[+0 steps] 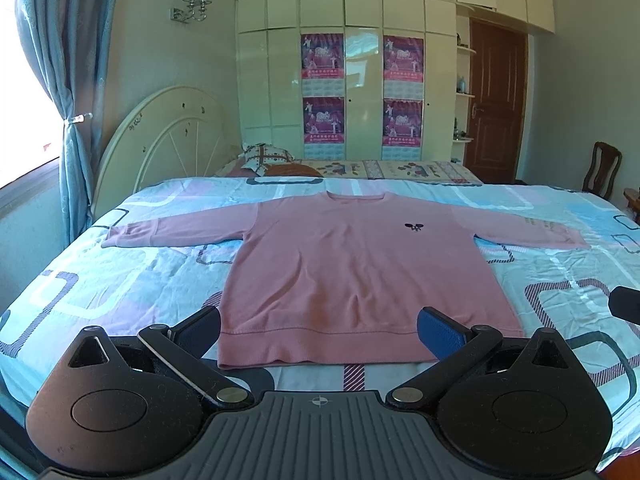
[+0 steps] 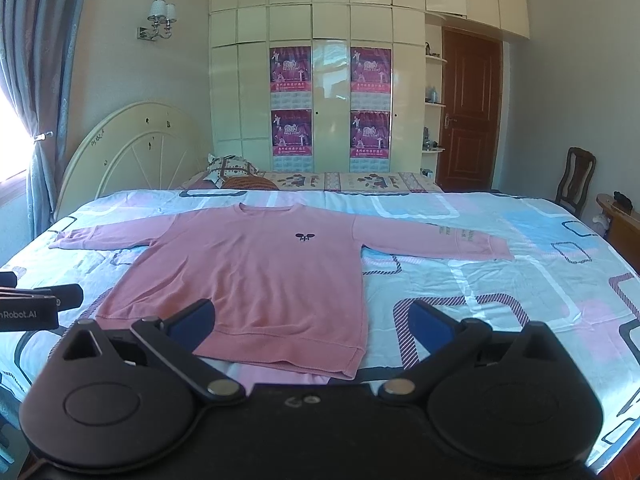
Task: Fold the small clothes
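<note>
My left gripper (image 1: 318,330) hangs above the near edge of the bed (image 1: 120,276), fingers (image 1: 440,334) spread wide with nothing between them. Ahead, a pink sweater (image 1: 352,276) lies flat on the sheet, both sleeves out sideways, hem toward me. At the right edge, part of another black gripper (image 1: 626,304) shows.

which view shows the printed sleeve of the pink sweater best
The right wrist view: the printed sleeve lies in full sight, its dark lettering large enough to notice, though unreadable. In the left wrist view the same sleeve stretches toward the frame's right edge, fainter and more distorted. The pink sweater lies flat in both.
</note>
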`<state>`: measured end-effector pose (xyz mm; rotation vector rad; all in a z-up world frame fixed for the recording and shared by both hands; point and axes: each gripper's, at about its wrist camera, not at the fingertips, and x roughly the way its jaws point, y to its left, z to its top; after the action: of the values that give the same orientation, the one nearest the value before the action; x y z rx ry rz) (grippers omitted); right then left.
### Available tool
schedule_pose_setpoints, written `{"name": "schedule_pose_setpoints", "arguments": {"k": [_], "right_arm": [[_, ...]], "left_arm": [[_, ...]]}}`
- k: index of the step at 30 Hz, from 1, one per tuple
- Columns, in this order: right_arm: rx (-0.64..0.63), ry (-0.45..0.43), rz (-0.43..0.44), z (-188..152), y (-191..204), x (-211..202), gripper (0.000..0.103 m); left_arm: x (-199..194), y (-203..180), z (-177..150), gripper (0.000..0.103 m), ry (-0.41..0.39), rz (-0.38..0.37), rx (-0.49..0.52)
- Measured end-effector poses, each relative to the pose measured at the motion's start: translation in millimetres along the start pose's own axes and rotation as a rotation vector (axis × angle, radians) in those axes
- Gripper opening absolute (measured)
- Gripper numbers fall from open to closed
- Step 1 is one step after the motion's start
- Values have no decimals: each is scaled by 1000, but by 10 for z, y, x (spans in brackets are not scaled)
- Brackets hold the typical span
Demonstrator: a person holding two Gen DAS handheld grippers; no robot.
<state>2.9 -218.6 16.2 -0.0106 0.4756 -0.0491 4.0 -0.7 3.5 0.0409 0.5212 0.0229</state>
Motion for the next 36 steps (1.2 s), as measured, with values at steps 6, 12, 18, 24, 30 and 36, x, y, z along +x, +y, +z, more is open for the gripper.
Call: {"name": "schedule_pose_setpoints", "arguments": {"k": [6, 12, 18, 24, 30, 36], "right_arm": [[1, 1, -1, 0, -5, 1, 103], [3, 4, 1, -9, -22, -10, 103], [3, 3, 1, -14, -31, -13, 103], [3, 4, 2, -16, -35, -15, 103], [3, 4, 1, -13, -31, -13, 103], [2, 4, 2, -10, -33, -12, 103]], "left_arm": [[-9, 2, 8, 103, 0, 0, -4], [-16, 1, 10, 103, 0, -1, -2], [-12, -3, 11, 103, 3, 5, -6], [-1, -18, 5, 103, 4, 6, -5], [3, -27, 1, 103, 4, 8, -4], [1, -30, 0, 103, 1, 8, -2]]}}
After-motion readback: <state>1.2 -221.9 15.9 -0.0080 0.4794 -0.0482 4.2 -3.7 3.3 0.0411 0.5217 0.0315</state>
